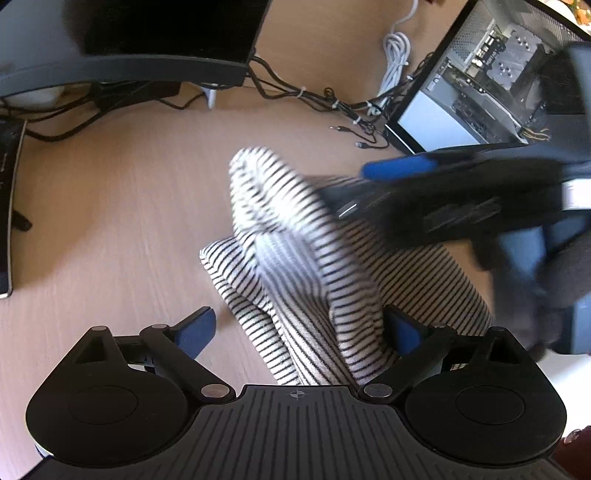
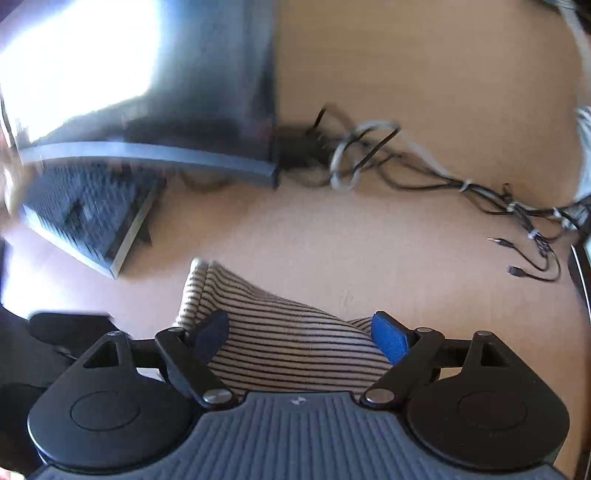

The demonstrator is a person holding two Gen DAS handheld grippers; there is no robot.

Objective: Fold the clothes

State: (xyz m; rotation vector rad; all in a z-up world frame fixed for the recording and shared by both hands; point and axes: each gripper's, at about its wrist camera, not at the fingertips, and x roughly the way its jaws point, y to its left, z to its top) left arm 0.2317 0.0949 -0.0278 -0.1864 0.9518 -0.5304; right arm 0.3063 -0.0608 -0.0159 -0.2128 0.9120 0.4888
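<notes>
A black-and-white striped garment (image 1: 288,229) lies bunched on the wooden table (image 1: 129,203), one blurred fold raised toward the far side. My left gripper (image 1: 299,328) is open, its blue pads wide apart; the cloth runs between them and covers part of the right pad. My right gripper (image 1: 347,184) comes in from the right above the garment, one blue pad (image 1: 399,168) showing. In the right wrist view the right gripper (image 2: 301,334) stands open over the striped garment (image 2: 280,332), which fills the gap between its fingers without being pinched.
A dark monitor (image 1: 166,29) stands at the back left, with a keyboard (image 2: 85,214) below it. Black cables (image 1: 314,96) and a coiled white cable (image 1: 397,55) trail across the far table. An open computer case (image 1: 480,85) sits at the back right.
</notes>
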